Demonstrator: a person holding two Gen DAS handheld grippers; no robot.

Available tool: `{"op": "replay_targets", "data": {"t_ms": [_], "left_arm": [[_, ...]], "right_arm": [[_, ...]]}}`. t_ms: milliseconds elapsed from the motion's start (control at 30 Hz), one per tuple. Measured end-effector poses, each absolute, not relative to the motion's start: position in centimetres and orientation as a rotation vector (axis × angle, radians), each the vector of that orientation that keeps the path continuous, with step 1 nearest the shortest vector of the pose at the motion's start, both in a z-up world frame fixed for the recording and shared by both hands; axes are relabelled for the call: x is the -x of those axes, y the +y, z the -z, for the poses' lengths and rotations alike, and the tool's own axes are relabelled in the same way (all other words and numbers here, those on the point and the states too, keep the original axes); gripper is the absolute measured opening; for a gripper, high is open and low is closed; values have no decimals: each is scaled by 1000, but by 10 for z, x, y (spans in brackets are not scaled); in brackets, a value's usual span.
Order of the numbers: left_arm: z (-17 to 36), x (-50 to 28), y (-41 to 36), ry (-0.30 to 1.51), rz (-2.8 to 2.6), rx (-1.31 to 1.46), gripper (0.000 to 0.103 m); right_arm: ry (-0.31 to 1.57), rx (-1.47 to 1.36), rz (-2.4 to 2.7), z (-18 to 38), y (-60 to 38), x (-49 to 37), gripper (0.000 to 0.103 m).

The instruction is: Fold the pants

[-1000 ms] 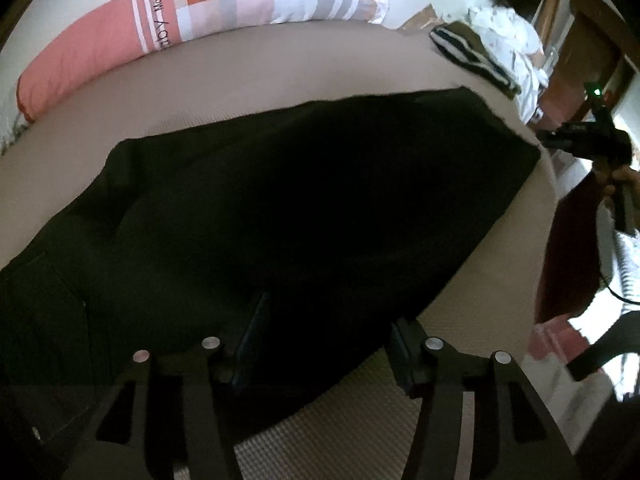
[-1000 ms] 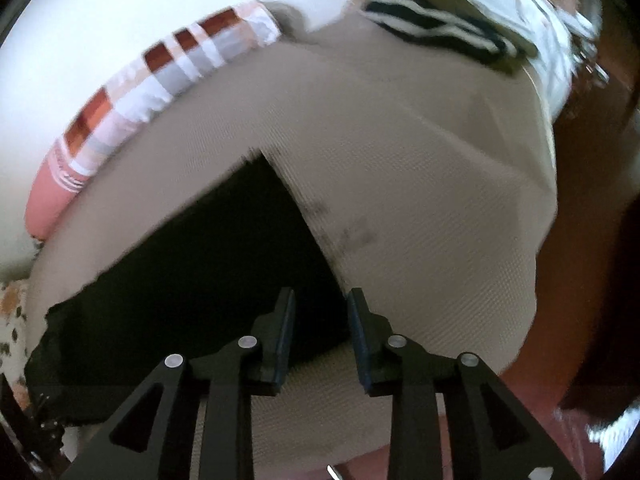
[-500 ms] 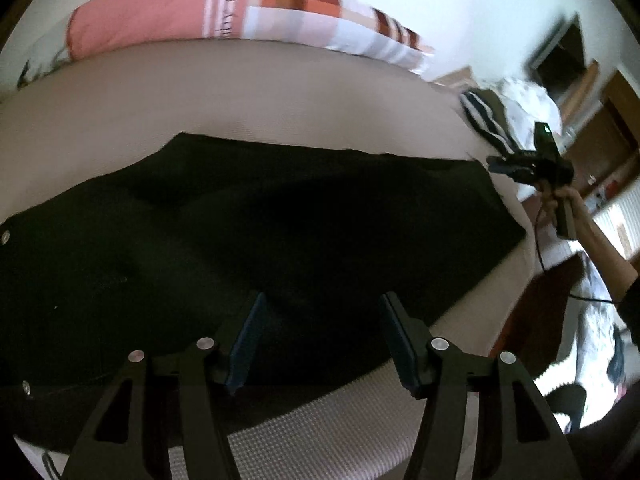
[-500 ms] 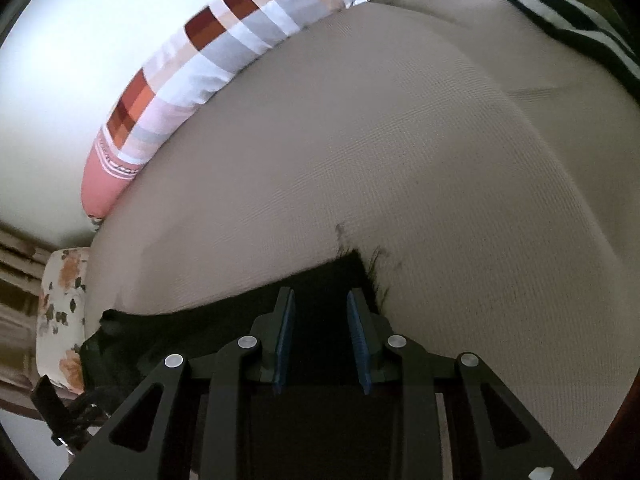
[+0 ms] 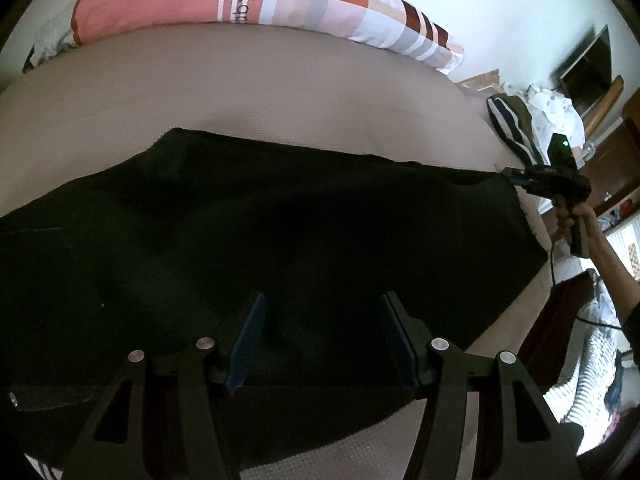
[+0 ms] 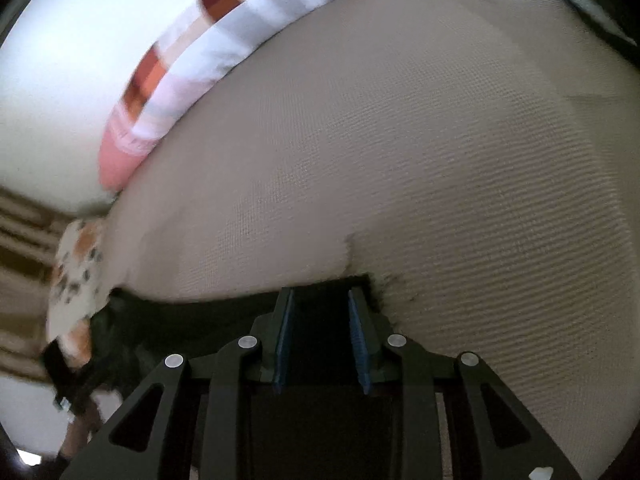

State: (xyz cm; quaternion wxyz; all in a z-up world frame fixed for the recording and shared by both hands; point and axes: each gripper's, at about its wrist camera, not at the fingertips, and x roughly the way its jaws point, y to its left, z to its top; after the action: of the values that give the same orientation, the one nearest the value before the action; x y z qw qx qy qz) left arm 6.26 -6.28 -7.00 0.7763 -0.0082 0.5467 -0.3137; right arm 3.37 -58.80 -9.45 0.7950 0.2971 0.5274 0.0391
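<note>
Pants point(image 5: 280, 232), black, lie flat across the beige bed point(image 5: 260, 92), and from the left wrist camera we see their long axis running left to right, parallel to the long checked pillow point(image 5: 280, 4) along the wall. Their far end reaches the right edge of the bed, beside a striped garment point(image 5: 510, 120). Our left gripper point(image 5: 322, 340) hangs over the near edge of the cloth with its jaws spread wide, grasping nothing. At the far right, our right gripper point(image 5: 548, 184) meets the corner of the pants.

From the right wrist camera (blurred by motion), the pants point(image 6: 192, 316) stretch away to the left along the bottom of the view. Our right gripper point(image 6: 320, 336) has dark cloth between its blue pads point(image 6: 285, 336), but a gap shows on both sides, so we cannot tell whether it grips.
</note>
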Motion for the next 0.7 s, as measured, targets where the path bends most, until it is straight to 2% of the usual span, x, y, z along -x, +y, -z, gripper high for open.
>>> {"op": "replay_targets", "data": {"t_ms": [200,233,267,300,533,700], "left_arm": [[80,-65,-72,1208,667,6,60],[82,-66,-74,1211,666,6,60],[83,-67,-75,1214,663,5,60],[84,-67,-77,1215,660,2,60],[79,-75,-80,1165,620,2,60],[78,-85,-78,1114,583,26,60]], "right_arm": [[1107,-586,-117,96,-577,-30,24],[1096,-601,-110,96,-578,-30,21],[1083,-612,-98,96,-579,-29,12],[1061,-615,-89,94,-579,-27,7],[865,-493,123,51,-560,1,2],[884,-459,232,68,-553,-9,2]]}}
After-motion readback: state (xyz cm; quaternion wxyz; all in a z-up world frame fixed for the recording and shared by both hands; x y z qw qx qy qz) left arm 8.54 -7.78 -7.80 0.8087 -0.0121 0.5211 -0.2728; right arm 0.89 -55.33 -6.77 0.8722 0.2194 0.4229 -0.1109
